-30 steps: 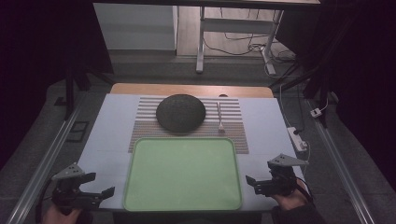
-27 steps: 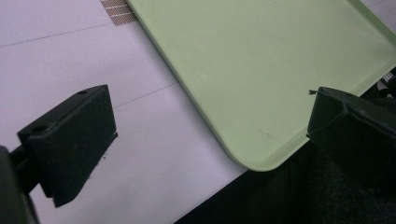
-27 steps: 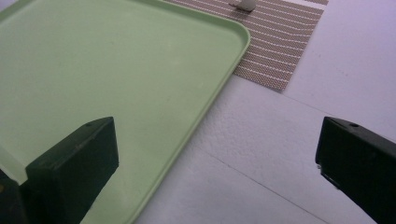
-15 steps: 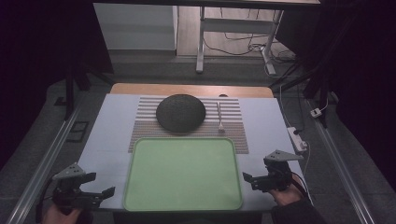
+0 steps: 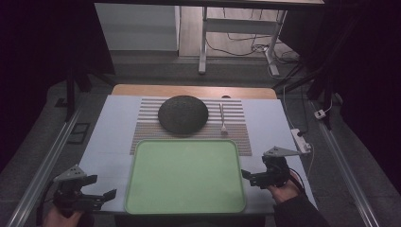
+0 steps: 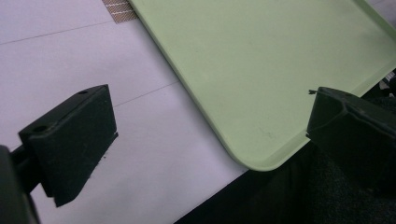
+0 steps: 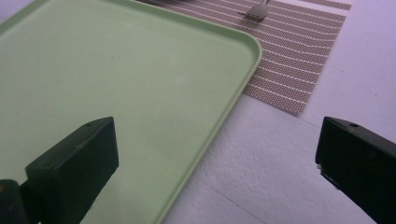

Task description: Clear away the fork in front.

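Tray (image 5: 185, 176) sits at the near table edge, green, flat, nothing on it. My left gripper (image 5: 101, 194) hangs just off its near-left corner, jaws spread wide, nothing between them — bare white table (image 5: 111, 146) under it. My right gripper (image 5: 249, 177) is at the tray's right edge, jaws spread across the rim, w/ nothing pinched. Striped mat (image 5: 189, 124) w/ dark plate (image 5: 183, 114) and fork (image 5: 222, 118) lies beyond the far edge.

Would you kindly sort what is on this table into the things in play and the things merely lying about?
In play:
- green tray, nearest both tools and lying between them
- left tool, open beside the tray's left edge
- right tool, open at its right edge

Lying about:
- striped placemat
- dark plate on the placemat
- fork beside the plate
- white power strip at the table's right edge
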{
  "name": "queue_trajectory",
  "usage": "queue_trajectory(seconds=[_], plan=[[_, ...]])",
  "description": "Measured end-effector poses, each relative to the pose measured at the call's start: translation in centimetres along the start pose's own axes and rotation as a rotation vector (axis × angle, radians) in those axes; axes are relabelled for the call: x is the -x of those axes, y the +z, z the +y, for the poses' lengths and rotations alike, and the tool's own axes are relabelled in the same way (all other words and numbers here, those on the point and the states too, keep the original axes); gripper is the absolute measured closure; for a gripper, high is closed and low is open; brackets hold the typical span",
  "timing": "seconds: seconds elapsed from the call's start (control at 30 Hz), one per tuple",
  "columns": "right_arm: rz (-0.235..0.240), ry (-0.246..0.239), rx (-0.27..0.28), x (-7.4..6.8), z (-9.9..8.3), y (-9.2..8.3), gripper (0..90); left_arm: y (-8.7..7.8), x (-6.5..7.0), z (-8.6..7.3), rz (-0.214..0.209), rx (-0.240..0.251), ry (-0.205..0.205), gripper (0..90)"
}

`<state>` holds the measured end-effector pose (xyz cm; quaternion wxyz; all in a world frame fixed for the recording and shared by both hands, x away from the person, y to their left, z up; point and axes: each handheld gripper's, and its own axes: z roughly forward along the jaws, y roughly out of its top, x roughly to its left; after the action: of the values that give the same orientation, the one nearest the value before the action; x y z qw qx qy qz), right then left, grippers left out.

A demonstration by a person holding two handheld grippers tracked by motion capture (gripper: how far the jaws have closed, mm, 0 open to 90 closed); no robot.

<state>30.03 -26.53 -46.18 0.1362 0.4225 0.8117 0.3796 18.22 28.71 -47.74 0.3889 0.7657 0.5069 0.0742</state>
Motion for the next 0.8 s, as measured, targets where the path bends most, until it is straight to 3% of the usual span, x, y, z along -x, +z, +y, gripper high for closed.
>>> queue_trajectory(seconds=[0.33,0.43,0.8], plan=[[0.004,-0.002,-0.024,0.8,1.1,1.8,0.0,0.1,0.0,0.0,0.004,-0.003,-0.001,1.7],[-0.005,-0.029,-0.006,1.0,1.9,2.7,0.0,0.0,0.0,0.0,0.004,-0.005,-0.002,1.7],[-0.023,-0.097,-0.016,1.6,3.8,5.0,0.0,0.1,0.0,0.0,0.006,-0.006,0.000,1.7]])
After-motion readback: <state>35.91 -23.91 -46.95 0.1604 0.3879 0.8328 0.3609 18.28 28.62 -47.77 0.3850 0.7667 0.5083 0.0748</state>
